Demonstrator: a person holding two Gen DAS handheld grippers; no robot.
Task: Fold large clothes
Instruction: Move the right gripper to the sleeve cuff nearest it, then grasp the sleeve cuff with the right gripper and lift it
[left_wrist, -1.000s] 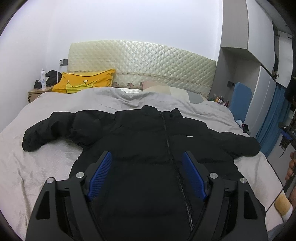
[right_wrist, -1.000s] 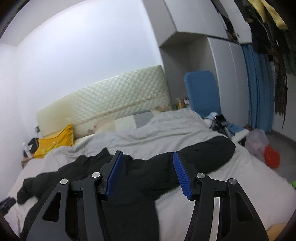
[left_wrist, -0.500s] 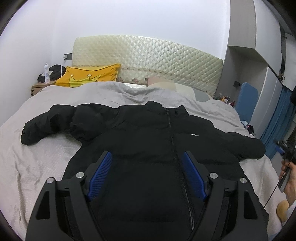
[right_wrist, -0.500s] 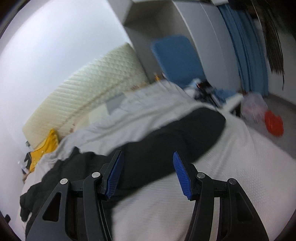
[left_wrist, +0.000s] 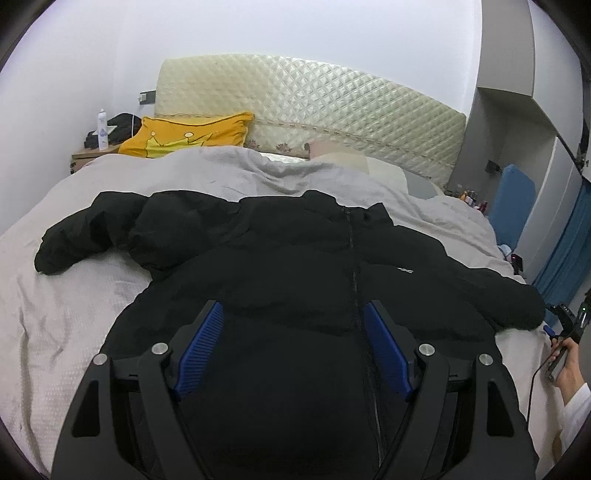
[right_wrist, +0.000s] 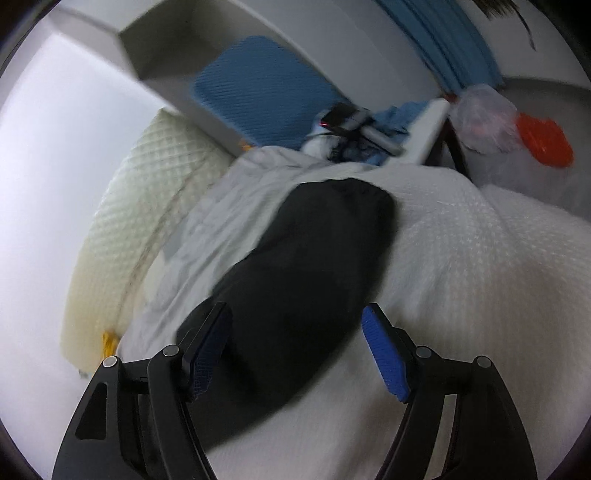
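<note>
A black puffer jacket (left_wrist: 295, 266) lies front-up on the bed (left_wrist: 55, 325), zipped, both sleeves spread out to the sides. My left gripper (left_wrist: 293, 325) is open and hovers over the jacket's lower body, holding nothing. My right gripper (right_wrist: 297, 325) is open and empty above the jacket's right sleeve (right_wrist: 314, 258), whose cuff end points toward the bedside. The right wrist view is tilted and blurred.
A yellow pillow (left_wrist: 188, 134) and quilted headboard (left_wrist: 314, 103) stand at the bed's head. A nightstand with a bottle (left_wrist: 102, 125) is at the far left. A blue chair (right_wrist: 258, 88), a bedside table with clutter (right_wrist: 354, 125) and plastic bags (right_wrist: 517, 125) are at the right.
My right gripper has swung down and rolled toward the right sleeve, which now fills the space between its fingers. My left gripper has drifted slightly closer over the jacket.
</note>
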